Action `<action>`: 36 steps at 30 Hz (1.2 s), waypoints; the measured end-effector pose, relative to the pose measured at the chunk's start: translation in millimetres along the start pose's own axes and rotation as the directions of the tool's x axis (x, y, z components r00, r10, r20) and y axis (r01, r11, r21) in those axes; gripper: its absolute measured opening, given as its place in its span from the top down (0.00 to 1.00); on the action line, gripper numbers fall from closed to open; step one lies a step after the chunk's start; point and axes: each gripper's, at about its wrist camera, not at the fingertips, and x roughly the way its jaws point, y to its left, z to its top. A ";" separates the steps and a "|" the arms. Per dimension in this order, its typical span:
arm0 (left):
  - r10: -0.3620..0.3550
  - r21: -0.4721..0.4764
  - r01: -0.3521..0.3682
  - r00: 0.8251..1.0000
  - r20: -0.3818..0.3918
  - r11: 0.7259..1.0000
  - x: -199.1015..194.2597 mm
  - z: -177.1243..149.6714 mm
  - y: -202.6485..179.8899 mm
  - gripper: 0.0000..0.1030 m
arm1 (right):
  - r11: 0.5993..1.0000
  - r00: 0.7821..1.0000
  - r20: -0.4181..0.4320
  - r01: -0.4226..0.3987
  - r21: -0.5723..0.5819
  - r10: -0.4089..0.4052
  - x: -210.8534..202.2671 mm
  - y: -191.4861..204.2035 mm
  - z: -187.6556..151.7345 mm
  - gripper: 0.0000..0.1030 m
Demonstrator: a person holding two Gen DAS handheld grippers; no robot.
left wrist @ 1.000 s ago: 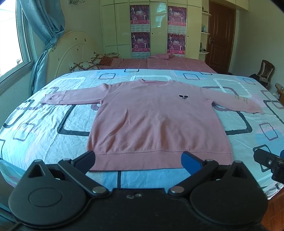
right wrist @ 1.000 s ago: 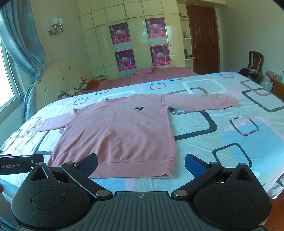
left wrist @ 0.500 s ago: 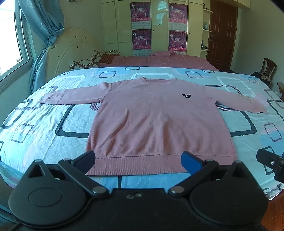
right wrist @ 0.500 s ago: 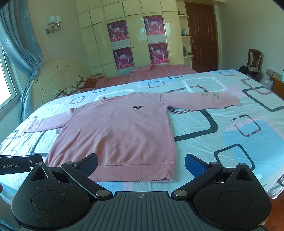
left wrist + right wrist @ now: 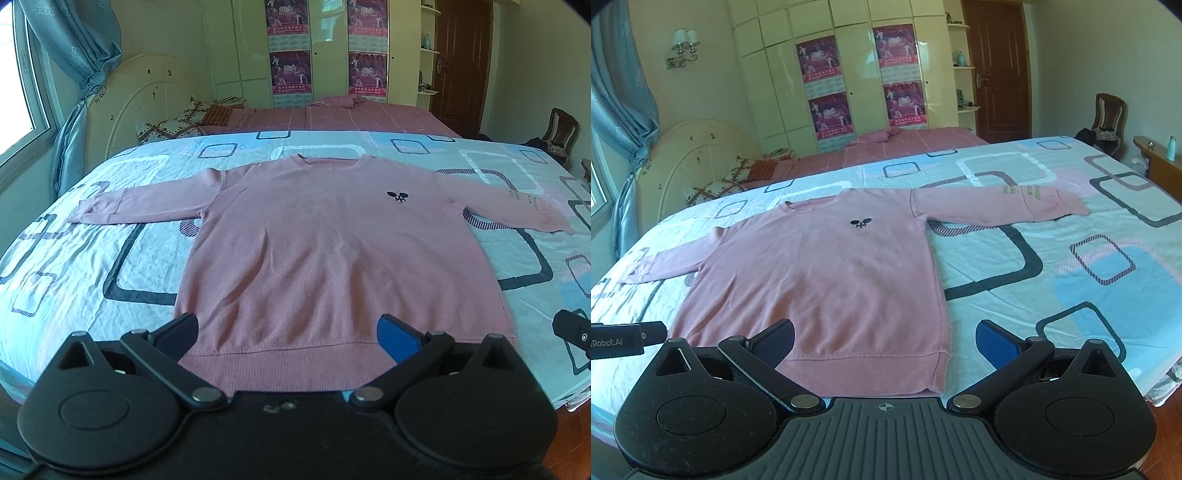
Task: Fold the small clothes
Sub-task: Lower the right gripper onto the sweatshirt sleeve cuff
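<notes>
I have the pink long-sleeved knit sweatshirt (image 5: 332, 258) lying flat and face up on the bed with the pale blue sheet printed with rounded squares (image 5: 92, 266), both sleeves stretched out to left and right and the ribbed hem nearest me, which I judge is the spread-out start a fold needs. My left hand-held gripper (image 5: 288, 332) hangs over the near hem with its jaws wide apart and nothing between them. My right hand-held gripper (image 5: 884, 341) hangs just as empty and spread over the sweatshirt's near right corner, so each side is within reach for a first pinch.
</notes>
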 end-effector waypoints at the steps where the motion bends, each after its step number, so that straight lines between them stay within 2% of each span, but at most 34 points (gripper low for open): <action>1: 0.000 0.002 0.000 1.000 0.000 1.000 4.6 3.1 0.2 0.01 | 1.000 1.000 -0.002 0.006 0.006 -0.006 4.6 -0.4 1.6 0.00; 13: -0.054 0.029 0.053 0.999 0.003 0.998 75.6 55.7 8.6 0.01 | 0.992 0.995 -0.026 0.096 0.083 -0.095 69.2 2.5 33.9 0.00; 21: -0.064 0.055 0.064 0.998 -0.013 0.996 121.3 89.3 16.5 0.01 | 0.976 0.985 -0.037 0.174 0.129 -0.170 111.5 3.9 58.8 0.00; 30: 0.010 0.039 -0.008 0.998 -0.056 0.999 167.2 115.9 6.8 0.01 | 0.967 0.976 -0.060 0.216 0.136 -0.210 147.2 -27.4 81.0 0.00; 36: 0.052 0.011 -0.051 0.998 -0.046 0.999 190.4 134.2 -21.4 0.01 | 0.971 0.979 -0.076 0.200 0.133 -0.191 183.4 -76.0 102.2 0.00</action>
